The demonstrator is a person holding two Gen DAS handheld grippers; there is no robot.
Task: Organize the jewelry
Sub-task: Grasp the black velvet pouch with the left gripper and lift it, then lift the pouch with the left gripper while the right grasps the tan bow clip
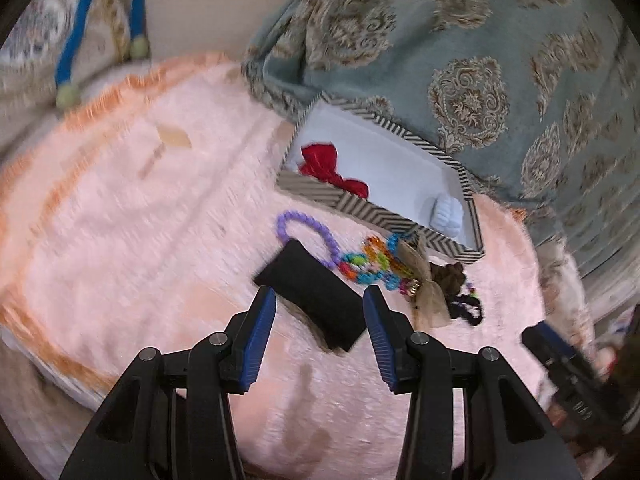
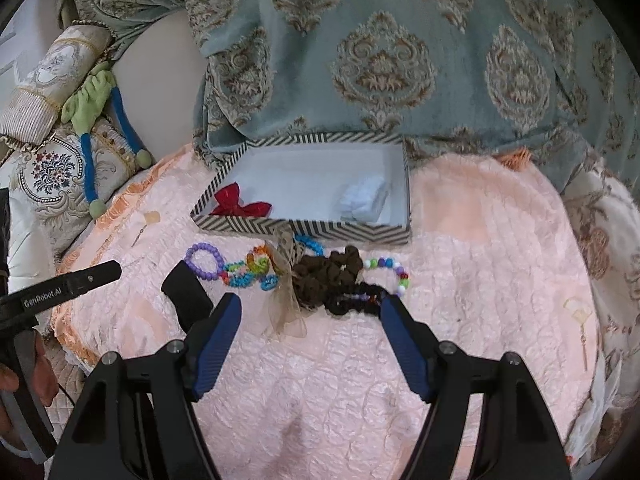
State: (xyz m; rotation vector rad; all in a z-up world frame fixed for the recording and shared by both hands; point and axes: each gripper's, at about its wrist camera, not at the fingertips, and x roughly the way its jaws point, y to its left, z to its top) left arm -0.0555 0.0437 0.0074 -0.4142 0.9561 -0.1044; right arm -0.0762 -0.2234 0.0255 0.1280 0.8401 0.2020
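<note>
Jewelry box (image 2: 308,230) near wall hiding part of red bow (image 2: 240,205), both tongs (image 1: 320,300) (image 2: 310,308) released, left view blurred

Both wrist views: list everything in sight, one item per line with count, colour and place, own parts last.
box: one, chevron-striped outside, white inside, open, at the back of the cover
red bow: one, inside the box, left end
pale blue piece: one, inside the box, right part
black pouch: one, left of the pile
purple bead bracelet: one, beside the pouch
multicoloured bead bracelets: several, tangled, before the box
beige sheer bow: one, mid-pile
brown scrunchie: one, right of the bow
black scrunchie: one, pile front
pink cover: one, under everything
teal patterned cloth: one, behind
left gripper: open, above the pouch
right gripper: open, above the pile
</note>
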